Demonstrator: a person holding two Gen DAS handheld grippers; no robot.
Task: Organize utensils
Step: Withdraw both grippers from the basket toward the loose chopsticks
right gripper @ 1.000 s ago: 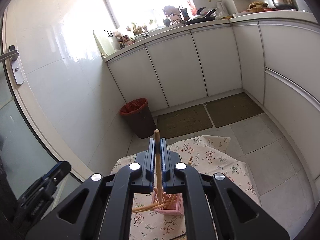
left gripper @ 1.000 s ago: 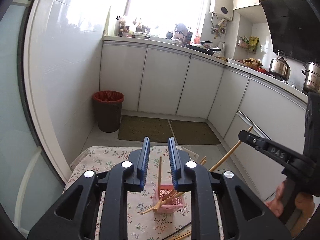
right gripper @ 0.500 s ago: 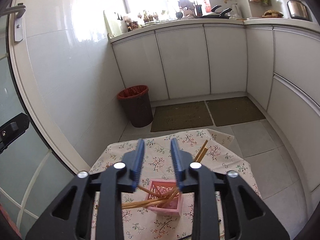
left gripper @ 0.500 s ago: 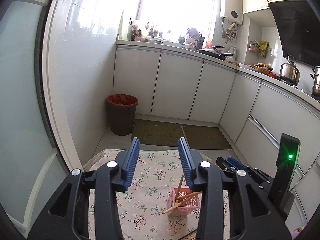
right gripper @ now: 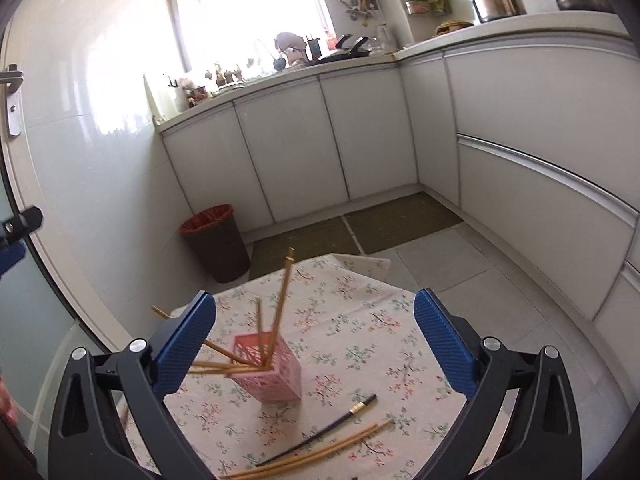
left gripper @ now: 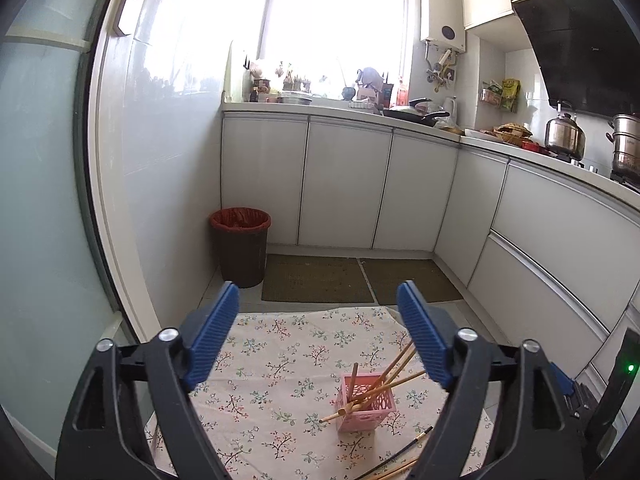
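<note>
We find the pink lattice holder [right gripper: 267,368] standing upright on the flowered cloth [right gripper: 352,344] that covers the bench, with several wooden chopsticks [right gripper: 280,312] already dropped into it. They lean out at different angles, we judge because the holder is short and wide for such long sticks. On the cloth just in front of the holder lie the ones not yet sorted: a black chopstick [right gripper: 324,432] with a gold band and a couple of bamboo ones [right gripper: 320,454] beside it, flat and near each other, so we judge they are the next to collect.

Our right tongs [right gripper: 316,340] are spread wide and carry nothing, hanging above the holder. Our left tongs [left gripper: 318,334] are likewise spread and empty, raised over the cloth with the holder [left gripper: 366,402] below and to their right. Beyond the bench a bin [left gripper: 240,246] stands on the floor by the white cabinets [left gripper: 344,184].
</note>
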